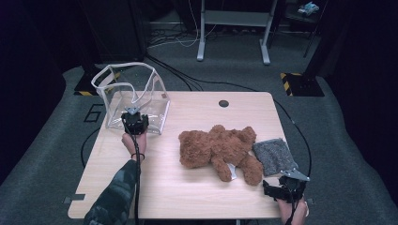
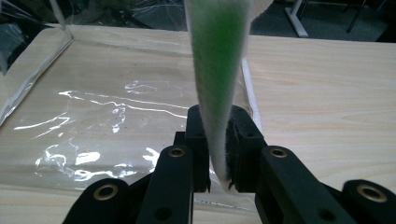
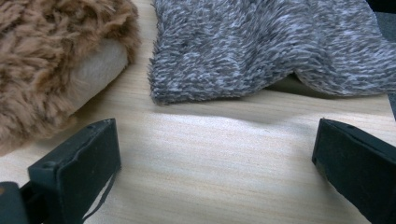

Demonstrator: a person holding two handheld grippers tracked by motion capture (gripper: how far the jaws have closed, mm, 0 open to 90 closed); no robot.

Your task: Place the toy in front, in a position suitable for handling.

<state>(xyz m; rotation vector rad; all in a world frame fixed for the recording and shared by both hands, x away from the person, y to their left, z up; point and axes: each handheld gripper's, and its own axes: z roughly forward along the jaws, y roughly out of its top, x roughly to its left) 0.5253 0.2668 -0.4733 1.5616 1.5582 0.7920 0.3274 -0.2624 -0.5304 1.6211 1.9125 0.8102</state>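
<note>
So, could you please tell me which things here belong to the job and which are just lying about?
In the job:
clear bag, clamped by the left gripper
grey cloth, before the open right gripper

Lying about:
teddy bear
table

the left gripper (image 1: 135,118) is clamped on the near rim of the clear bag (image 1: 133,96), whose walls rise just beyond its fingers and block the way ahead; bare table (image 1: 164,187) lies open behind and beside them. ahead of the right gripper (image 3: 215,154), wood lies bare between its spread fingers, then the grey cloth (image 3: 275,46) bars the front and the teddy bear (image 3: 51,65) its foot crowding one side.
</note>
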